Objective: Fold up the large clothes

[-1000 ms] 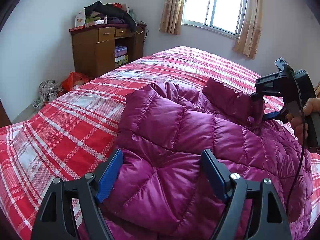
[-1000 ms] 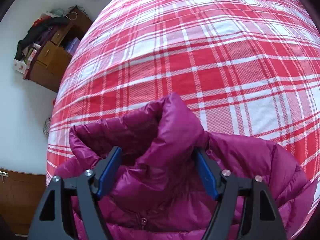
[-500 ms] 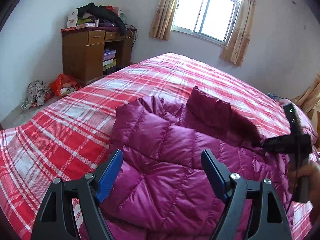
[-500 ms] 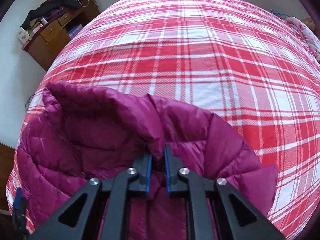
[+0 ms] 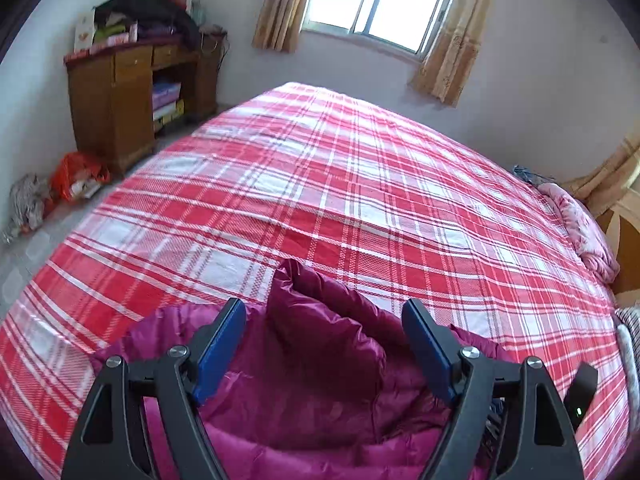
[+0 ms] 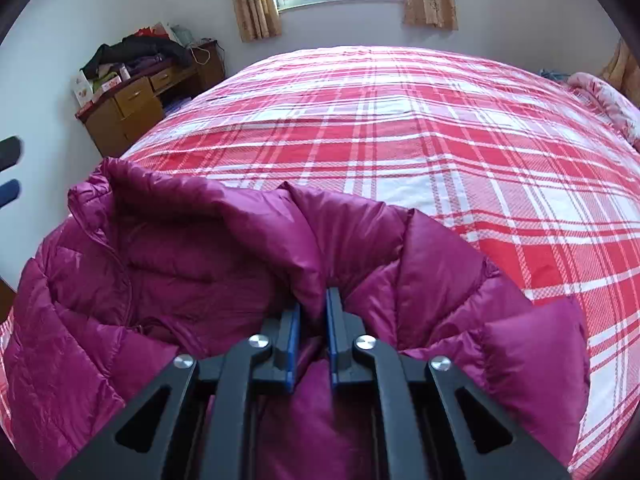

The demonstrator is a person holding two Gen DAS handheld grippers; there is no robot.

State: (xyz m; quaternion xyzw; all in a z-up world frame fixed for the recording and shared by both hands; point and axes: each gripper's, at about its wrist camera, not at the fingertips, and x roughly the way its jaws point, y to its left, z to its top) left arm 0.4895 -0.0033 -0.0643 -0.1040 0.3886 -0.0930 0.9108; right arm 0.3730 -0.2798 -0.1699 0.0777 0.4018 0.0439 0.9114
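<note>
A magenta quilted down jacket (image 6: 200, 264) lies bunched at the near edge of a bed covered in a red-and-white plaid sheet (image 6: 460, 152), its zip running down the left side of the right wrist view. The right gripper (image 6: 312, 320) has pinched a fold of the jacket's puffy fabric, its blue-padded jaws drawn nearly together on the cloth. The left gripper (image 5: 324, 344) stands wide, its blue pads either side of a raised hump of the jacket (image 5: 320, 360) without pressing it.

Beyond the jacket the plaid sheet (image 5: 340, 200) stretches toward a bright window (image 5: 384, 0) flanked by tan curtains (image 5: 280, 4). Left of the bed stands a wooden cabinet (image 5: 120, 100) heaped with dark clothes and boxes; a white carton there bears a red mark, its writing too small to read. An orange bag (image 5: 78, 174) sits on the floor by the cabinet. A pink bundle of bedding (image 5: 580, 232) lies at the bed's right edge.
</note>
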